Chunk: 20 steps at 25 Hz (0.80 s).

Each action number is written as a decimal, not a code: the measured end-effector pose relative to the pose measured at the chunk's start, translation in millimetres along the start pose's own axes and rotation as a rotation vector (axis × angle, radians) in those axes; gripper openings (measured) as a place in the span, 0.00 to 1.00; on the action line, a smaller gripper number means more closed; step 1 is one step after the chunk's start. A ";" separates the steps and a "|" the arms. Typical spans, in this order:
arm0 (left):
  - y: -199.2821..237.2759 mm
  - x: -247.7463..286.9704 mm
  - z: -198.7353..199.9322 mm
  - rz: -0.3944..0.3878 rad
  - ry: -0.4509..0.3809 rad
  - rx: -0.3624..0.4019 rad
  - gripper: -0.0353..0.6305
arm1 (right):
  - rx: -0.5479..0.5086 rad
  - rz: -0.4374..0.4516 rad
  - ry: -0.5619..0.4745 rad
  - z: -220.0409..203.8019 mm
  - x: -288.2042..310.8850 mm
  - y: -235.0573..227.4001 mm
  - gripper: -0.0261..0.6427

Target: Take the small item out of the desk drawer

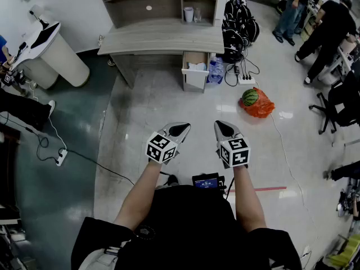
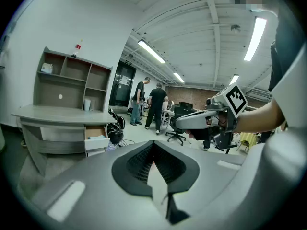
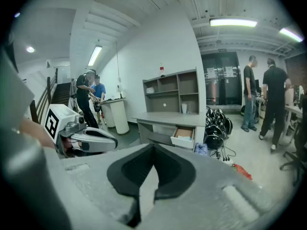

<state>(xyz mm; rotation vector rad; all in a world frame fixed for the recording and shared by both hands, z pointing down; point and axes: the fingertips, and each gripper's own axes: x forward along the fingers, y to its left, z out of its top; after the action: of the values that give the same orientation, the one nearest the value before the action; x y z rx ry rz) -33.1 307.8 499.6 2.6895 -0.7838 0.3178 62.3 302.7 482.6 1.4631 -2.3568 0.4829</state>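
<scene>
The grey desk [image 1: 163, 37] stands across the room with its drawer [image 1: 195, 72] pulled open. A small pale item [image 1: 197, 66] lies inside it. My left gripper [image 1: 180, 129] and right gripper [image 1: 224, 127] are held side by side at waist height, far short of the desk, both shut and empty. The left gripper view looks over its own closed jaws [image 2: 153, 145] to the open drawer [image 2: 96, 136] and the right gripper [image 2: 201, 121]. From the right gripper view, its closed jaws [image 3: 154, 150] point at the drawer [image 3: 183, 136], with the left gripper [image 3: 91, 140] beside.
A watermelon in an orange bag [image 1: 256, 101], a power strip with cables [image 1: 246, 80] and black backpacks [image 1: 239, 21] lie right of the desk. A white round stand [image 1: 56, 55] is at the left. People [image 1: 329, 32] and an office chair [image 1: 337, 103] are at the right.
</scene>
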 end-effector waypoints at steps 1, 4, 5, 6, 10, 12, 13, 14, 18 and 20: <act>0.8 -0.1 0.8 0.000 0.002 0.001 0.06 | 0.000 0.000 0.002 0.4 0.5 0.0 0.04; 3.1 0.2 1.5 -0.001 0.012 0.008 0.06 | -0.001 0.002 0.007 1.0 2.4 0.0 0.04; 3.9 0.7 1.0 -0.002 0.018 0.011 0.06 | -0.001 0.003 0.008 0.9 3.2 -0.2 0.04; 4.7 1.1 0.0 -0.002 0.025 0.014 0.06 | -0.001 0.003 0.009 0.6 4.0 -0.4 0.04; 5.3 2.4 -2.9 -0.005 0.041 0.018 0.06 | 0.006 0.008 0.015 0.3 5.0 -1.4 0.04; 4.7 4.0 -2.7 -0.007 0.043 0.020 0.06 | 0.011 0.014 0.014 1.2 5.2 -2.8 0.04; 4.7 4.6 -2.5 -0.008 0.044 0.020 0.06 | 0.015 0.018 0.012 1.8 5.4 -2.9 0.04; 4.7 5.0 -2.4 -0.008 0.044 0.021 0.06 | 0.019 0.023 0.009 2.1 5.5 -2.7 0.04; 5.5 5.7 -2.5 -0.006 0.045 0.021 0.06 | 0.029 0.039 0.007 0.7 6.0 -0.7 0.04; 5.9 6.4 -3.2 -0.005 0.050 0.018 0.06 | 0.031 0.045 0.009 0.1 6.5 -0.7 0.04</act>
<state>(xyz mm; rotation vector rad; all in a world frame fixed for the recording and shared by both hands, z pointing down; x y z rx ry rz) -31.4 301.2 505.9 2.6893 -0.7638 0.3909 60.2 297.2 485.4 1.4211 -2.3902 0.5384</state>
